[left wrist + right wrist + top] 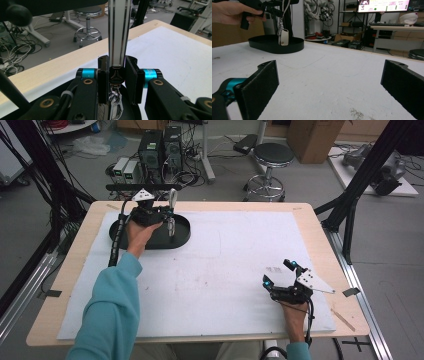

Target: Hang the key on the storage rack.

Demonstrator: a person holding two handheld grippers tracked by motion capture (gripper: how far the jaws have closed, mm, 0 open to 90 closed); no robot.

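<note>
My left gripper (pixel 168 215) hovers over a black oval tray (pixel 183 238) at the table's far left. In the left gripper view its jaws are shut on the black clip of a white strap with dark stripes (pixel 118 30), which rises between the pads (pixel 134 80). A metal key ring (pixel 115 97) hangs below the clip. A pale key fob (pixel 171 227) dangles from it just above the tray, and the same fob (pixel 284 37) shows in the right gripper view over the tray (pixel 274 47). My right gripper (pixel 278 273) rests near the table's front right, open, nothing between its pads (pixel 265 82).
A white sheet (pixel 225 265) covers most of the wooden table. A small printed mark (pixel 273 269) lies just left of the right gripper. Off the far edge stand a round stool (pixel 272 155), computer boxes (pixel 160 147) and loose cables on the floor.
</note>
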